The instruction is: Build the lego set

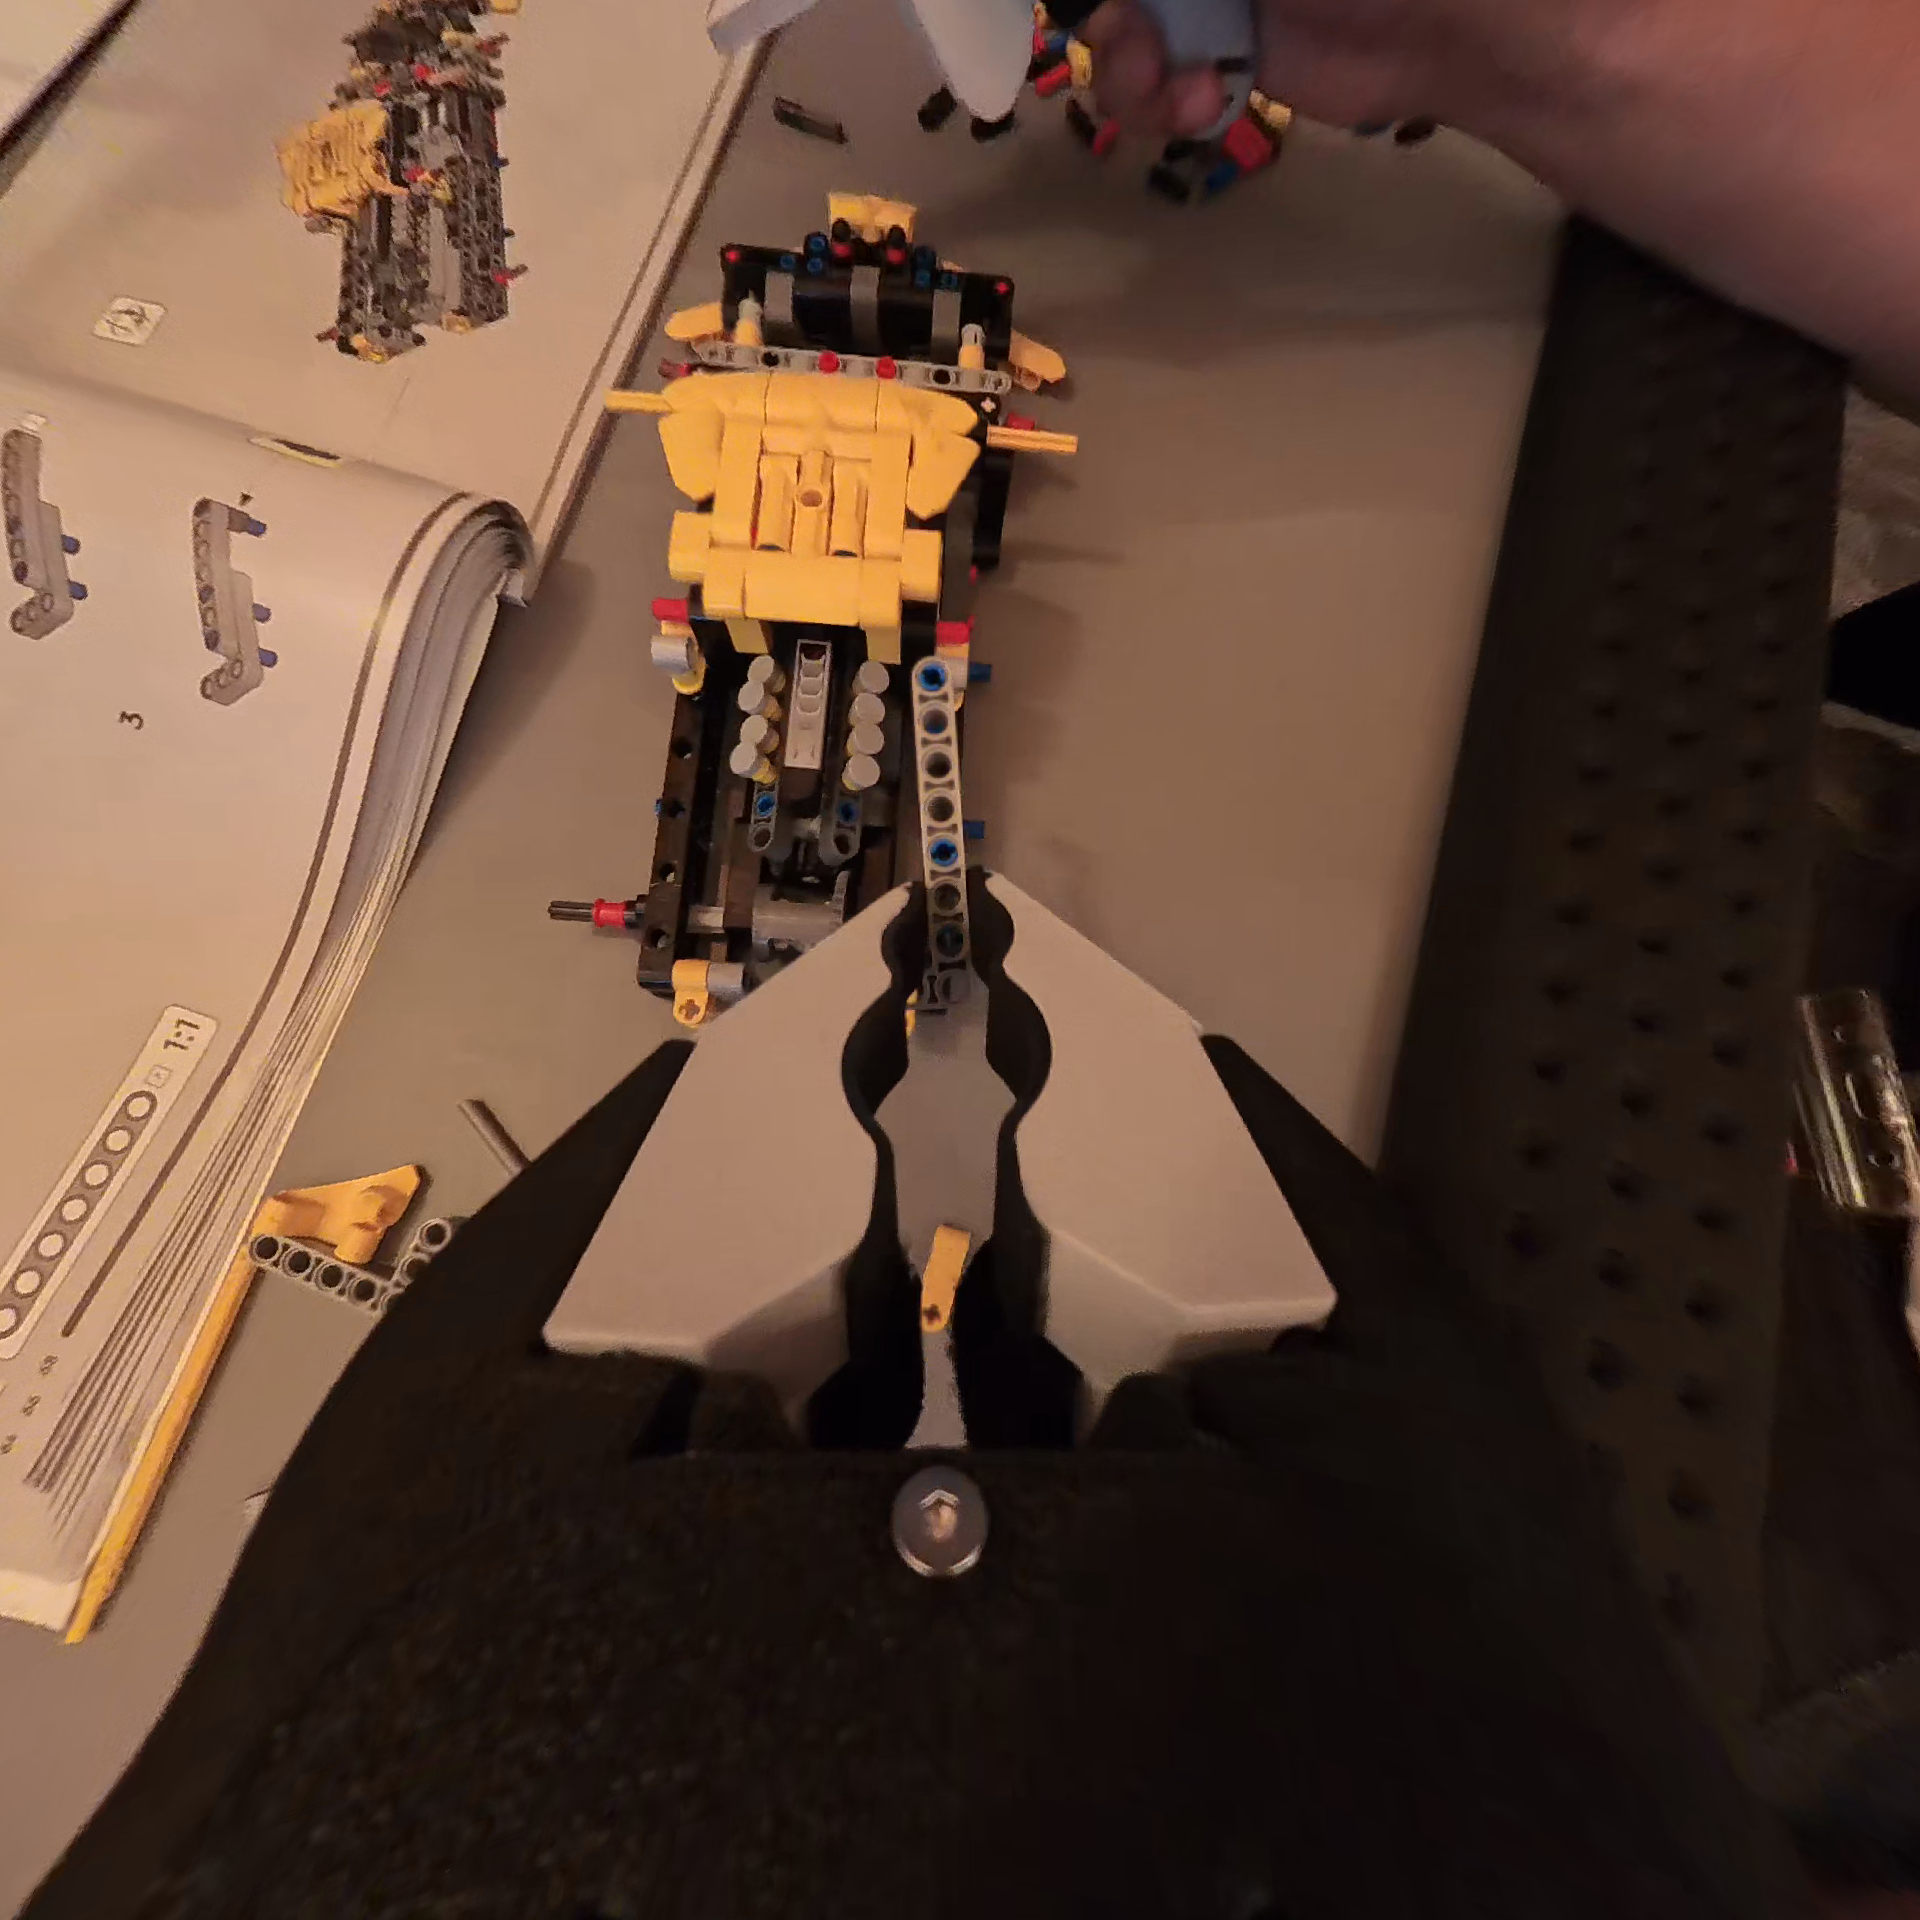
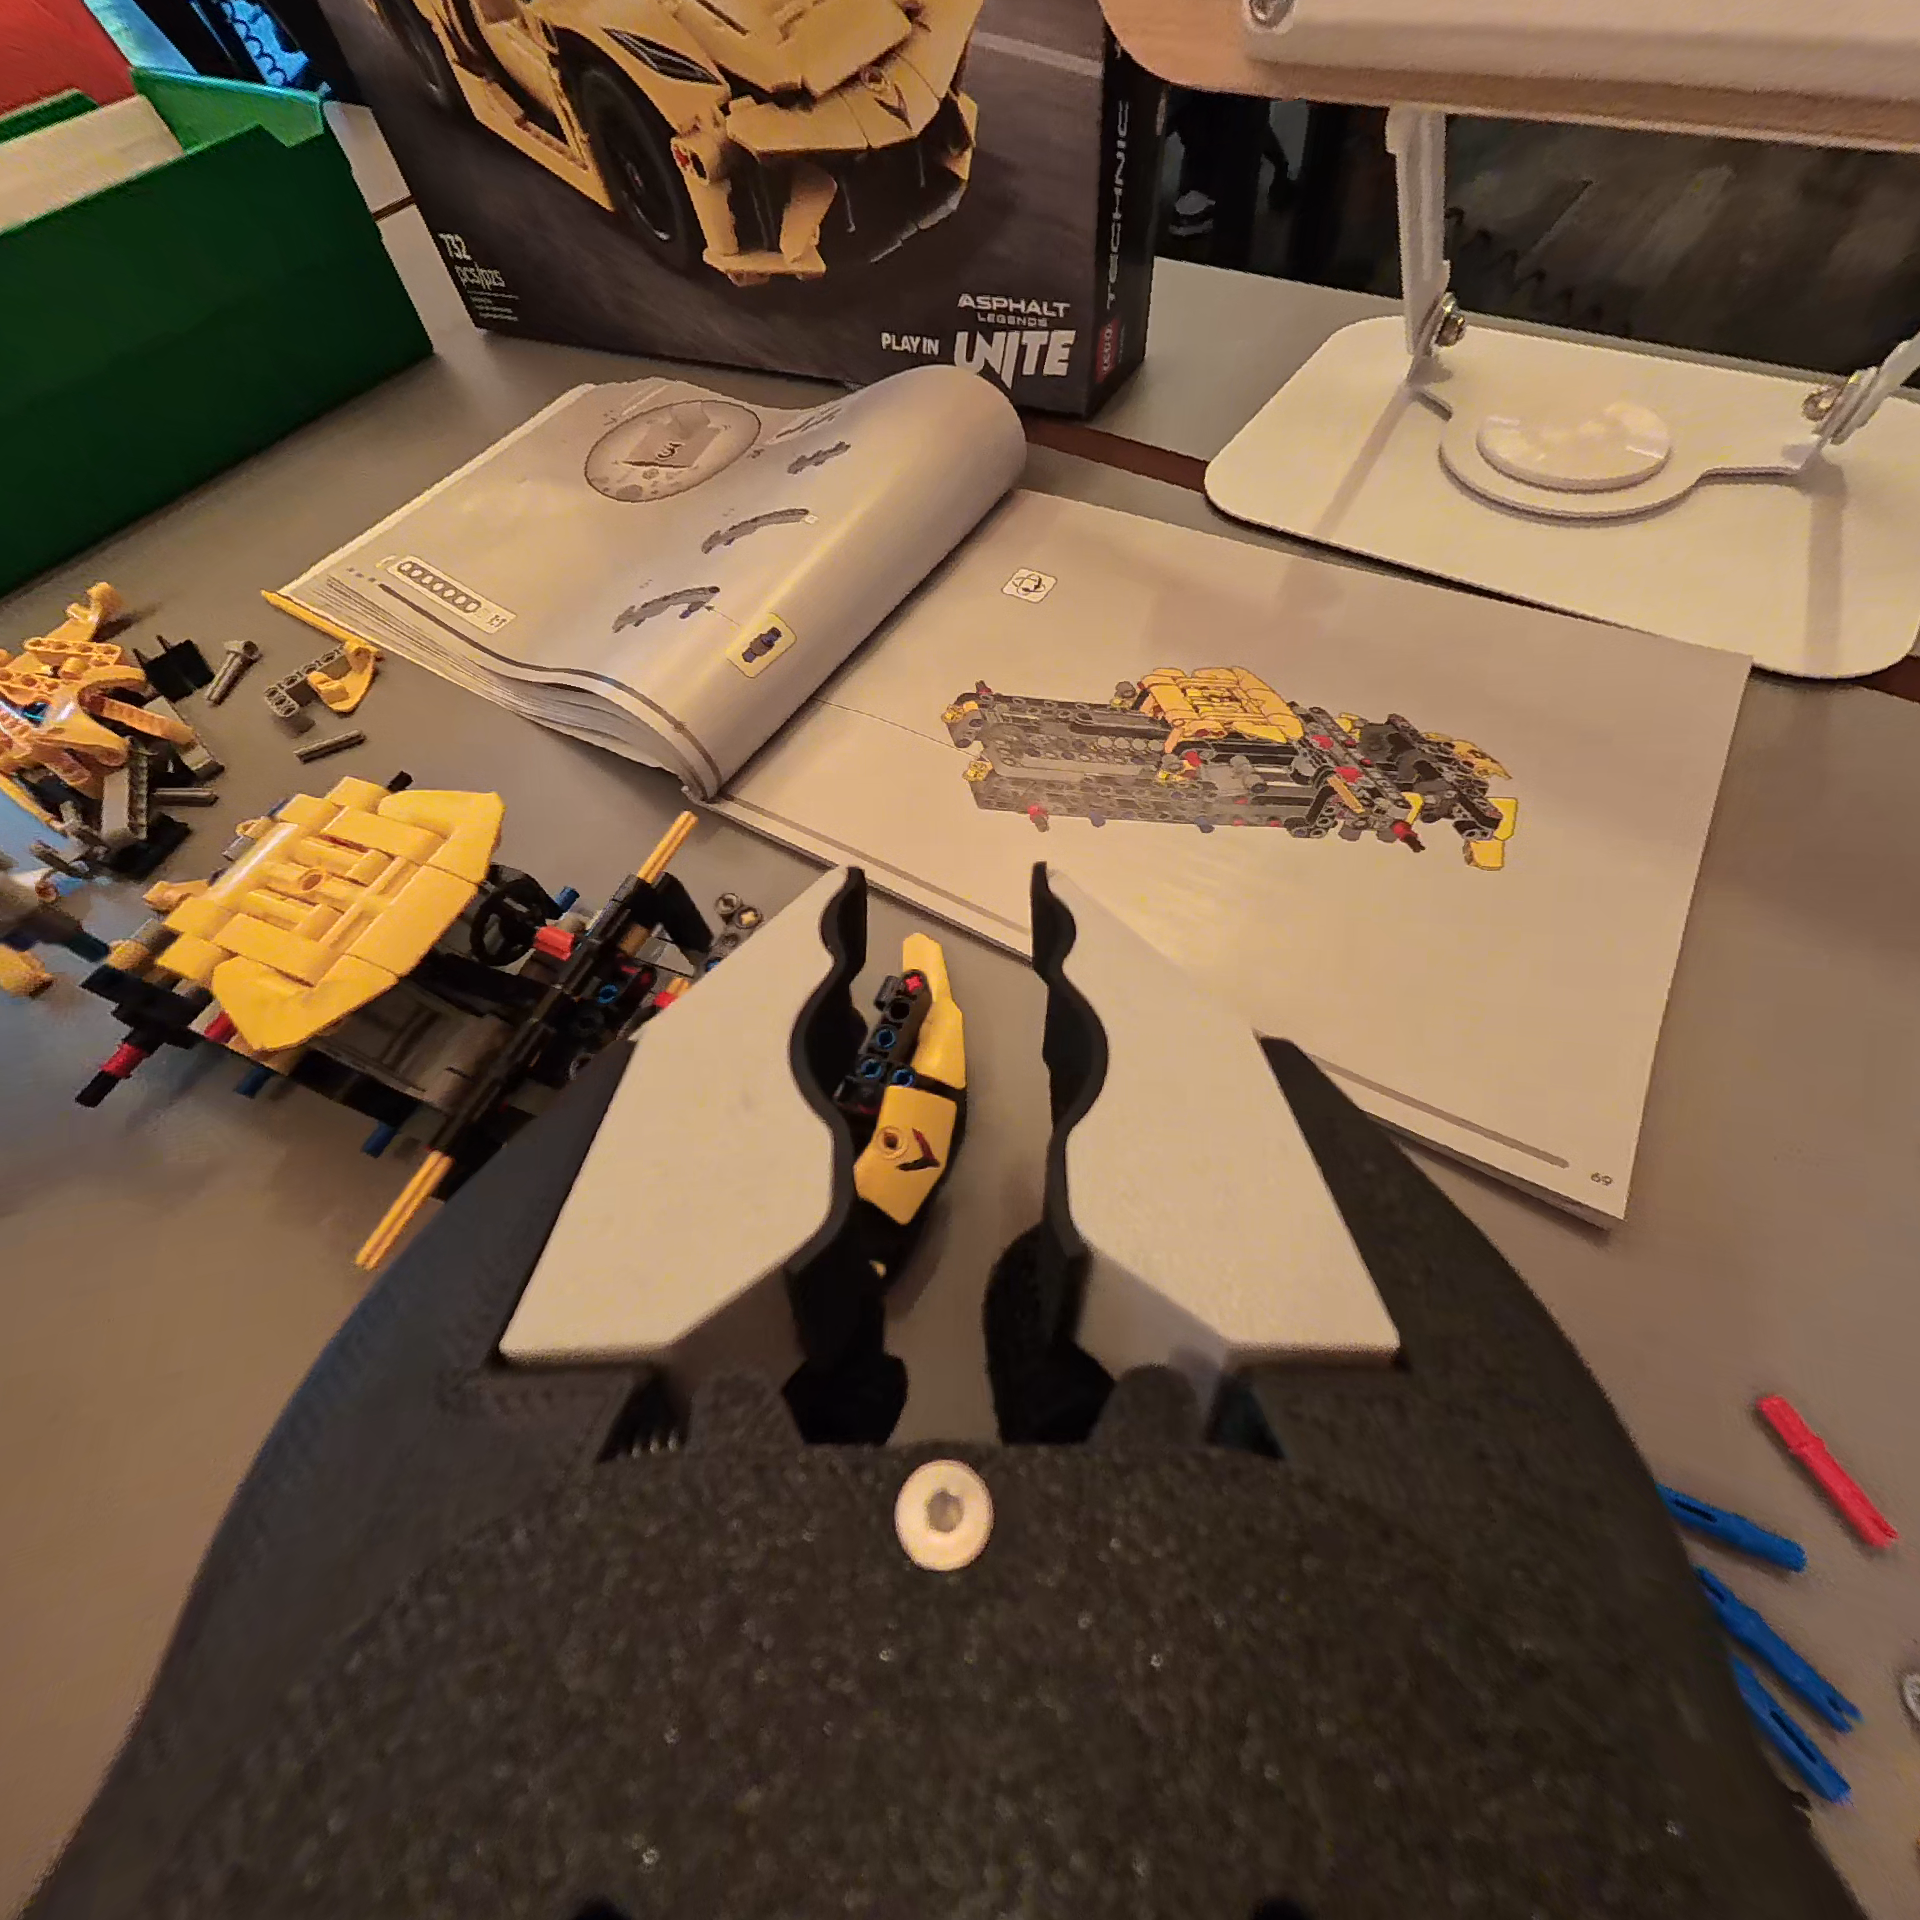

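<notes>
left hand-held gripper pinches a grey beam on the yellow car, mid-table. right hand-held gripper wide apart over a yellow piece.

Both views are being lit by dim, warm, yellowish light. Edges are being bent and blurred; soft shadows are being cast on the desk.

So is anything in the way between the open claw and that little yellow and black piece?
Nothing visible. The yellow and black piece lies on the table already between the right gripper's open fingers, close to the left one, with no other part blocking it.
</notes>
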Motion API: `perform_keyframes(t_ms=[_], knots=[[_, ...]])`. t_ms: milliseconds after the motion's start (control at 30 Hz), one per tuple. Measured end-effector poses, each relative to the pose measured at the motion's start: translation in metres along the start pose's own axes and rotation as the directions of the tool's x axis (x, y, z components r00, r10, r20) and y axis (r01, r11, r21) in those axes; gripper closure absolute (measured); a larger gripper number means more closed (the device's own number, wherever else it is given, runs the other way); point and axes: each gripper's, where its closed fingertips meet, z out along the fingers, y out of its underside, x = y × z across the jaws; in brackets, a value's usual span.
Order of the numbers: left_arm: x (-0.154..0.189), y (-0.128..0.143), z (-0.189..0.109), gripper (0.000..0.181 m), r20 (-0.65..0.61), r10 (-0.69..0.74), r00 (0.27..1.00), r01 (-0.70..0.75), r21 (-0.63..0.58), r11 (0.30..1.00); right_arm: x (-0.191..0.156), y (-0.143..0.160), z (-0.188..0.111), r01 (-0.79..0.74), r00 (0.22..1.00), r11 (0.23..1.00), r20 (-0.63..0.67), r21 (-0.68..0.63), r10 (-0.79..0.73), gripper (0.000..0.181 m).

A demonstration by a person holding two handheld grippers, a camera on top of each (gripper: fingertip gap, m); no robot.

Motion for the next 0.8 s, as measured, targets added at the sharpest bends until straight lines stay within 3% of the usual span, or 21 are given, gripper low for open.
perform_keyframes(t_ms=[167,367,800], knots=[[-0.001,0.006,0.002,0.174,-0.093,-0.050,0.994,0.038,-0.132,0.991,-0.002,-0.005,-0.005,-0.009,1.000,1.000,0.011,0.026,0.008,0.152],[0.001,0.006,0.011,0.174,-0.074,-0.014,0.997,-0.003,-0.226,0.974,-0.006,-0.008,-0.007,-0.019,0.999,0.999,0.030,0.037,0.018,0.152],[-0.001,0.010,0.022,0.174,-0.056,0.034,0.998,-0.048,-0.269,0.962,-0.006,-0.010,-0.009,-0.022,0.999,0.999,0.035,0.045,0.021,0.153]])
